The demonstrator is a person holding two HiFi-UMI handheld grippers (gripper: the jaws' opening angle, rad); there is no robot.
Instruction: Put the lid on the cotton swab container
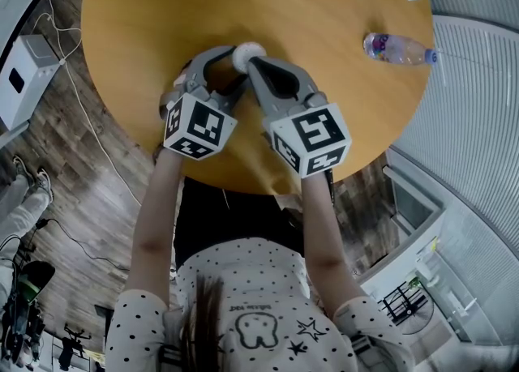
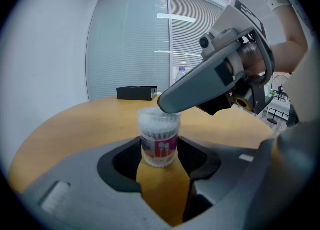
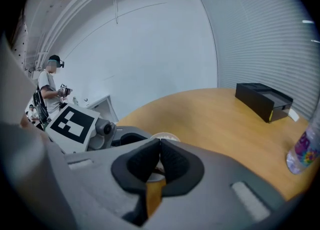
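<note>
Cotton swab container (image 2: pixel 159 143) (clear plastic cylinder, pink-and-white label) and surroundings, largest first; round light-wood table (image 1: pixel 324 79), one, bearing everything below.

Handheld grey two-jaw grippers, two. The left gripper (image 1: pixel 238 65) has its jaws narrowed onto the container's lower body, one pad against each side. The right gripper (image 3: pixel 159 144) has its jaws pressed fully together, nothing visible between them, tips resting on the container's top.

Black rectangular box (image 3: pixel 262 101), one, at the table's far edge; clear plastic water bottle (image 3: pixel 302 154) with purple label, one, upright, well apart from the container.

Container, one: standing upright on the table toward the person's side, long axis vertical, white swab heads uppermost, label facing the left gripper; whether a lid is seated cannot be told.
</note>
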